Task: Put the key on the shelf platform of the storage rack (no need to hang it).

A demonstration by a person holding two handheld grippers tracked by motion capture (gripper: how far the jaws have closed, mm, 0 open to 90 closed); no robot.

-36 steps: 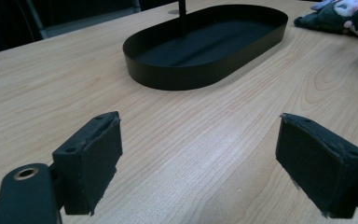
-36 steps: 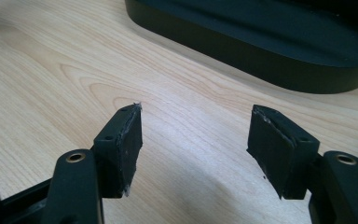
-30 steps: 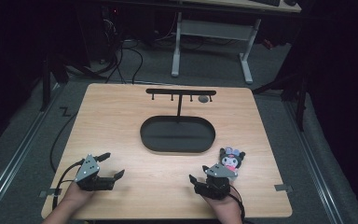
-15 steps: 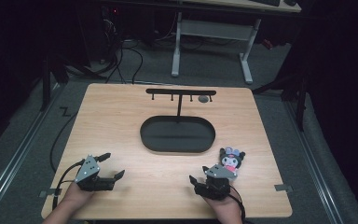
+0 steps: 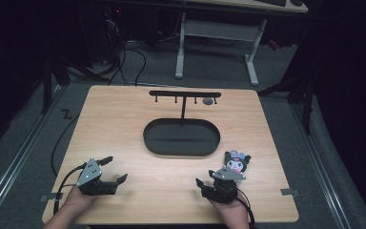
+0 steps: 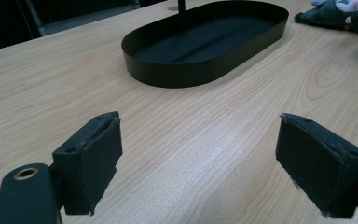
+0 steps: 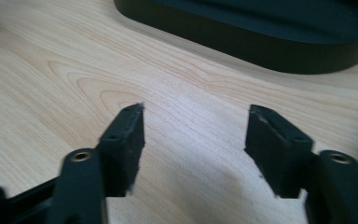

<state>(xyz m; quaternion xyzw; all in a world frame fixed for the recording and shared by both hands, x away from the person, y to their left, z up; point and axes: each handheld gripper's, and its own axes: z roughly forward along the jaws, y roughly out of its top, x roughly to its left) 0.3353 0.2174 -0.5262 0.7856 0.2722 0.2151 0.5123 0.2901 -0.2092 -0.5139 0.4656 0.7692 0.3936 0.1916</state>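
A black oval tray (image 5: 181,138) lies mid-table, with a black T-shaped stand (image 5: 185,94) rising from its far side. A small grey piece (image 5: 208,101) hangs from the stand's bar. A dark plush toy (image 5: 237,162) with a pale face lies to the right of the tray's near end. My left gripper (image 5: 115,169) rests open near the front left edge, nothing between its pads (image 6: 93,158). My right gripper (image 5: 208,179) sits open at the front right, just in front of the plush. The tray's rim (image 7: 261,46) lies ahead of its empty jaws.
The wooden table (image 5: 124,119) is bare around the tray. Cables (image 5: 59,183) trail from the grippers over the front edge. A white-legged desk (image 5: 214,33) stands on the floor beyond the table. The plush (image 6: 326,11) lies at the left gripper view's top right corner.
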